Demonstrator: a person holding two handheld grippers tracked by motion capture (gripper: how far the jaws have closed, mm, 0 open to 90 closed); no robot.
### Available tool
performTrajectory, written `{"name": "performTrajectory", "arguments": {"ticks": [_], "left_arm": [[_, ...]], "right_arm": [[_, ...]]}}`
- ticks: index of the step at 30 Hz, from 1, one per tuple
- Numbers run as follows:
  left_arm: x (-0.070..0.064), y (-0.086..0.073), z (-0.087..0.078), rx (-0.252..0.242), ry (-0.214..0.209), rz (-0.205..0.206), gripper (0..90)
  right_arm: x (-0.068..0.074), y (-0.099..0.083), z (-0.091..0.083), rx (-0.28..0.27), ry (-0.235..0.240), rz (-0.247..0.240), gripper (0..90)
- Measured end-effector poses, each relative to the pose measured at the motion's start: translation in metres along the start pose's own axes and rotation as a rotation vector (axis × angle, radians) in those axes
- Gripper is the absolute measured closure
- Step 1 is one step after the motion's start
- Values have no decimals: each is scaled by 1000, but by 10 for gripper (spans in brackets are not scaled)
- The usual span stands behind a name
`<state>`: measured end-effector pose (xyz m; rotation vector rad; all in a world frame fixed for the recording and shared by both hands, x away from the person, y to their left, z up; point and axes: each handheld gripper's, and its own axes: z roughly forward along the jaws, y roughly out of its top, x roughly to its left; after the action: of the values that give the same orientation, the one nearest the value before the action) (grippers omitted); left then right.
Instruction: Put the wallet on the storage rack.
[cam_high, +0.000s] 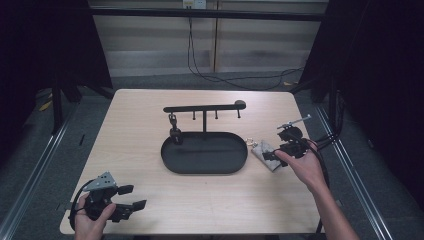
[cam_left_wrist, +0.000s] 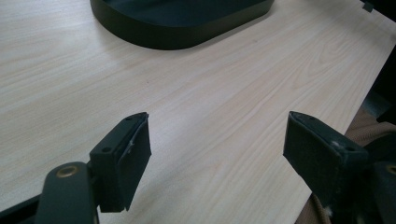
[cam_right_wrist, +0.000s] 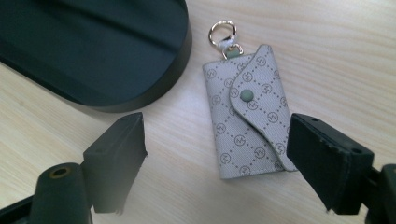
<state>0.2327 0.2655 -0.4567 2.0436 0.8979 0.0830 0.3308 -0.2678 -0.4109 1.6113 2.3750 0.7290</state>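
Note:
A grey patterned key pouch (cam_right_wrist: 247, 116) with a green snap and a gold clasp ring (cam_right_wrist: 222, 33) lies flat on the wooden table, just right of the black oval tray (cam_high: 204, 152). My right gripper (cam_right_wrist: 217, 161) hovers open over the pouch's near end, jaws on either side, not touching it. In the high view the pouch (cam_high: 263, 151) shows in front of the right gripper (cam_high: 286, 149). A black hook rack (cam_high: 205, 107) stands on the tray with a dark item (cam_high: 175, 133) hanging from its left hook. My left gripper (cam_high: 131, 197) is open at the near left corner.
The tray's rim (cam_left_wrist: 187, 39) lies ahead of the left gripper (cam_left_wrist: 217, 154) across bare wood. The table's right edge is close behind the right hand (cam_high: 305, 167). Black cables (cam_high: 330, 140) trail off that edge. Dark curtains flank the table.

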Motion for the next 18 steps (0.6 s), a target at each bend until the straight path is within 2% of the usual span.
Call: {"name": "performTrajectory", "arguments": {"ticks": [2,3,5,7,10,12,15,18], "left_arm": [[1,0,0,-4,-1,-5,229],[3,-1,-1,-7,-2,-17,229],[4,-1,-2,-10,-3,-23,229],[6,-2,-2,-6,-3,-28,235],[7,-2,0,9,-15,-30,240],[6,-2,1,19,-16,-19,240],[5,-2,1,18,-17,-16,239],[2,0,0,15,-19,-4,232]], "right_arm": [[0,1,1,12,3,-2,198],[-1,6,5,56,-6,-17,198],[-1,7,6,68,-4,-21,193],[-2,12,8,92,3,-43,197],[-4,22,13,134,7,-46,190],[-5,27,15,149,8,-31,191],[-7,31,19,174,0,-39,181],[-10,37,28,225,-6,-35,175]]}}
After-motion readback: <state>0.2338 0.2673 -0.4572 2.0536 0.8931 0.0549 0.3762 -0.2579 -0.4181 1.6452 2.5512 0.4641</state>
